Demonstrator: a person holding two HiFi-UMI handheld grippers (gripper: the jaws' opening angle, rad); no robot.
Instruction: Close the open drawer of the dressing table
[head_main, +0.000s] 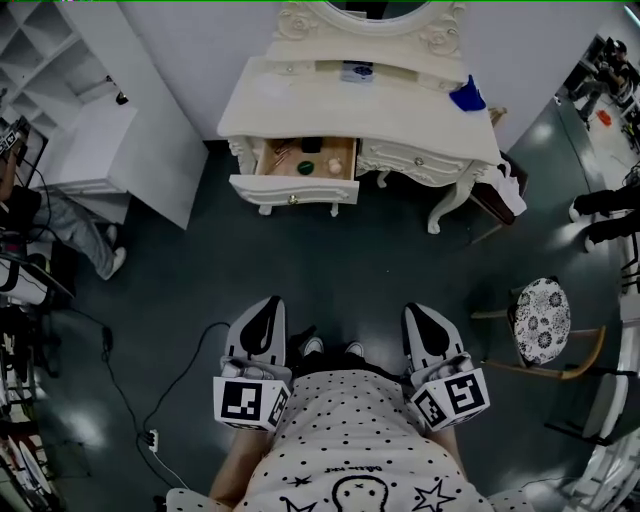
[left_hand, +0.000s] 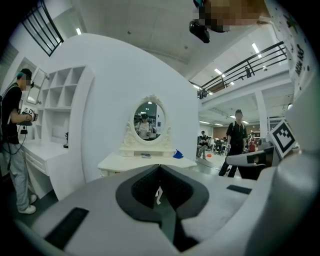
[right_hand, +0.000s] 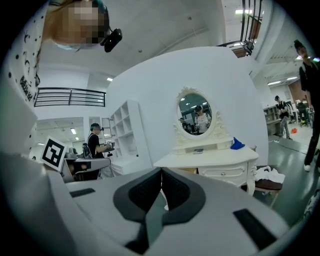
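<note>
The drawer (head_main: 296, 187) stands pulled out at the front of the dressing table (head_main: 400, 125). Well apart from that table, the left gripper (head_main: 263, 308) and right gripper (head_main: 424, 314) both have their jaws pressed together, empty. The lettering on the shirt (head_main: 350, 425) is too small to read.

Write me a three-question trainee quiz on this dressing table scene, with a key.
1. True or false: the open drawer of the dressing table is empty.
2. The left gripper and right gripper are: A) both shut, holding nothing; B) both wide open; C) both gripping the drawer.
3. Fill the gap: the patterned stool stands on the person's ____ side.
Key: 1 false, small things lie in it; 2 A; 3 right.
</note>
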